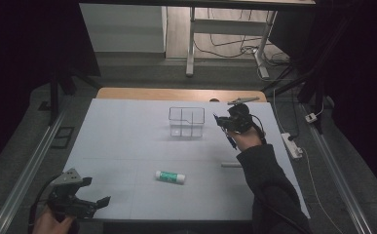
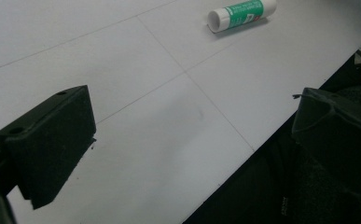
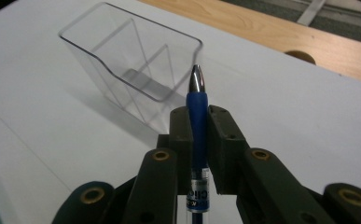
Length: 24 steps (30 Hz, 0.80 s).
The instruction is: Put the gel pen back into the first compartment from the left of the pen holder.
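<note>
A blue pen (image 3: 197, 119) with a silver tip is clamped between the jaws of my right gripper (image 3: 198, 122), pointing toward a clear plastic organizer box (image 3: 130, 63). From above, that right gripper (image 1: 223, 123) hovers just right of the clear box (image 1: 186, 121), the pen (image 1: 231, 140) hanging below it. A green and white glue stick (image 1: 170, 176) lies on its side in the middle front of the white table. My left gripper (image 1: 94, 201) rests at the front left corner, open with nothing between its jaws; the glue stick (image 2: 241, 14) lies well ahead of it.
The white sheet (image 1: 127, 146) covers the table, with a wooden edge (image 1: 176, 94) at the back. A small pale flat object (image 1: 231, 165) lies near the person's right sleeve. A power strip (image 1: 292, 145) and cables lie on the floor at the right.
</note>
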### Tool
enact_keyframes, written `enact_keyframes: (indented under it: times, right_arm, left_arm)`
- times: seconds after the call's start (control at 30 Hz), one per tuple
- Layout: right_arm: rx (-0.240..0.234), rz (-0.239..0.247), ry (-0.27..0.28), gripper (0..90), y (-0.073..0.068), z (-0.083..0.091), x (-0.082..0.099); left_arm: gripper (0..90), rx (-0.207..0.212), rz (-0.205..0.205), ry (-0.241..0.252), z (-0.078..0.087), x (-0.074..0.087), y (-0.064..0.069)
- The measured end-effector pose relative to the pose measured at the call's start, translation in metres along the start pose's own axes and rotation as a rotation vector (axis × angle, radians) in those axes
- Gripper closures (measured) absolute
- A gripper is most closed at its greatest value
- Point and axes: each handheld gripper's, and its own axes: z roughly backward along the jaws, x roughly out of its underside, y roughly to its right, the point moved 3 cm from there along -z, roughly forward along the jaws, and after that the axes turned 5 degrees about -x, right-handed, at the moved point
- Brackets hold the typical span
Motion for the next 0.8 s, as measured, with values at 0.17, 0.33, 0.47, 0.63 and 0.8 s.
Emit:
enact_keyframes:
  times: [0.17, 0.33, 0.47, 0.63, 0.8]
  right_arm:
    - [-0.022, 0.045, 0.028, 80.0, -0.014, 0.001, -0.009]
    - [-0.039, 0.066, 0.045, 79.9, -0.022, -0.001, -0.015]
    - [-0.064, 0.068, 0.069, 79.9, -0.028, -0.005, -0.025]
    - [-0.078, 0.074, 0.092, 79.9, -0.035, -0.011, -0.035]
    - [-0.093, 0.085, 0.108, 79.9, -0.044, -0.022, -0.043]
  left_arm:
    - [0.0, 0.0, 0.001, 0.0, 0.0, 0.0, 0.0]
    - [0.0, 0.002, 0.004, 0.0, 0.0, 0.0, 0.0]
    - [0.0, 0.003, 0.003, 0.0, 0.0, 0.0, 0.0]
    - [0.0, 0.004, 0.004, -0.001, 0.0, 0.0, -0.001]
    - [0.0, 0.003, 0.001, -0.002, 0.0, 0.0, 0.0]
